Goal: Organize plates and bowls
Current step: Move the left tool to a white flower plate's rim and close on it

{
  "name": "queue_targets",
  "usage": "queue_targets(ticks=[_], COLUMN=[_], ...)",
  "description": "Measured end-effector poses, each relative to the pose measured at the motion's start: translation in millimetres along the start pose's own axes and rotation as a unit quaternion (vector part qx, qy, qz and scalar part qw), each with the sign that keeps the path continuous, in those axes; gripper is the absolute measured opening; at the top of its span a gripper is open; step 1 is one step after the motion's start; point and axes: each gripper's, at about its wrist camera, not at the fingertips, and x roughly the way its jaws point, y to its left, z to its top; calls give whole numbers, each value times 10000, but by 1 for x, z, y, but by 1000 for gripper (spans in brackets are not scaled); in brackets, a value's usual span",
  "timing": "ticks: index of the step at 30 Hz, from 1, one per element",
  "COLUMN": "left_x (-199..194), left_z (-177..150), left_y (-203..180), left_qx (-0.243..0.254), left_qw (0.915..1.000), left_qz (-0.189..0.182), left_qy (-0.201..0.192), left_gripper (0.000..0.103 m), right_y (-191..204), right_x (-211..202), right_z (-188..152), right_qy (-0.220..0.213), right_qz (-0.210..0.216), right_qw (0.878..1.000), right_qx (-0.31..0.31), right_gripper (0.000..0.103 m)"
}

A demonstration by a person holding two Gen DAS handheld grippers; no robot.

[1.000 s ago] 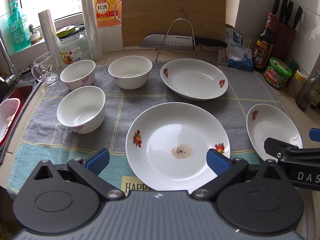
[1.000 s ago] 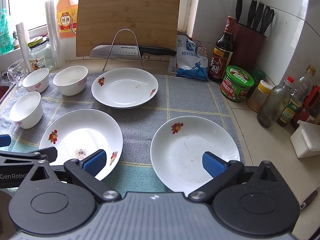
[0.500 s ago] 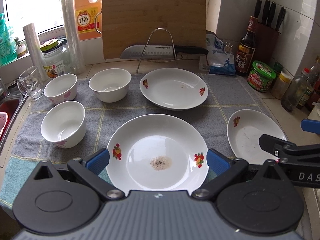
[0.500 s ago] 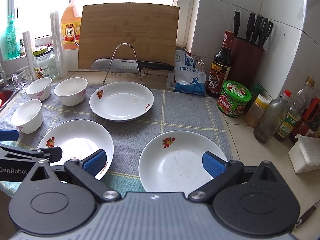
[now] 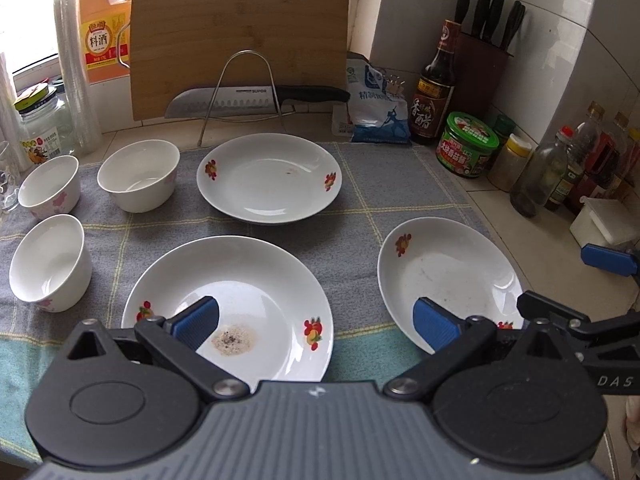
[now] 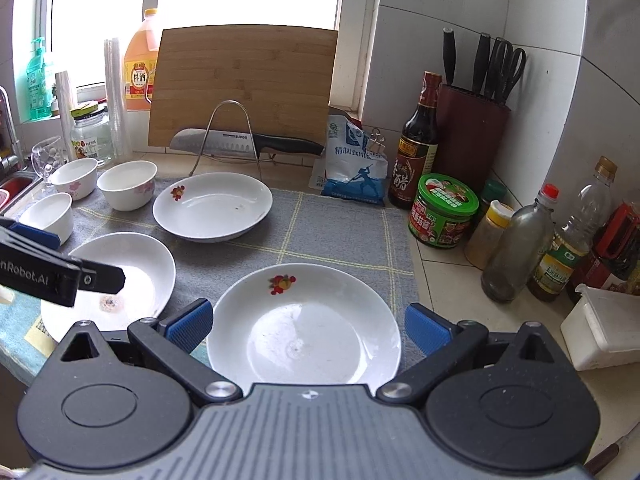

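Note:
Three white plates with fruit prints lie on a grey checked towel [image 5: 360, 208]: a near plate with a crumb stain [image 5: 248, 292], a far plate [image 5: 269, 178] and a right plate [image 5: 448, 276]. Three white bowls [image 5: 138, 174] [image 5: 50, 186] [image 5: 50, 262] stand at the left. My left gripper [image 5: 316, 322] is open and empty above the near plate's right edge. My right gripper [image 6: 306, 322] is open and empty above the right plate [image 6: 304, 320], with the stained plate [image 6: 120, 276] and the far plate [image 6: 212, 204] to its left.
A bamboo cutting board [image 5: 240, 36], a knife [image 5: 256, 98] and a wire rack [image 5: 240, 92] stand at the back. Bottles, jars and a knife block [image 5: 484, 64] line the right wall. A white box [image 6: 600, 328] sits at the right. A sink [image 6: 12, 188] lies at the far left.
Both grippers have drawn back and risen, so the plates sit lower in view. The left gripper has swung to the right. Nothing was taken hold of.

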Motion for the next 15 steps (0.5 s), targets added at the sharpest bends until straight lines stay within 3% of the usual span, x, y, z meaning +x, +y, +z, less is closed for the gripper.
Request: queue_targets(ticks=[8,15], left_x=[11,20], left_z=[6,6], left_y=[-26,-40], left_qx=[238,173], left_qw=[9996,9988], left_qz=[35,443], left_qy=[-144,-111], left_gripper=[102,102], right_y=[-25,-32], right_x=[28,60], right_z=[-49,-78], right_qy=[508,1024], right_qz=[277,499], right_qw=[9983,9935], right_qx=[10,58], right_gripper=[103,103])
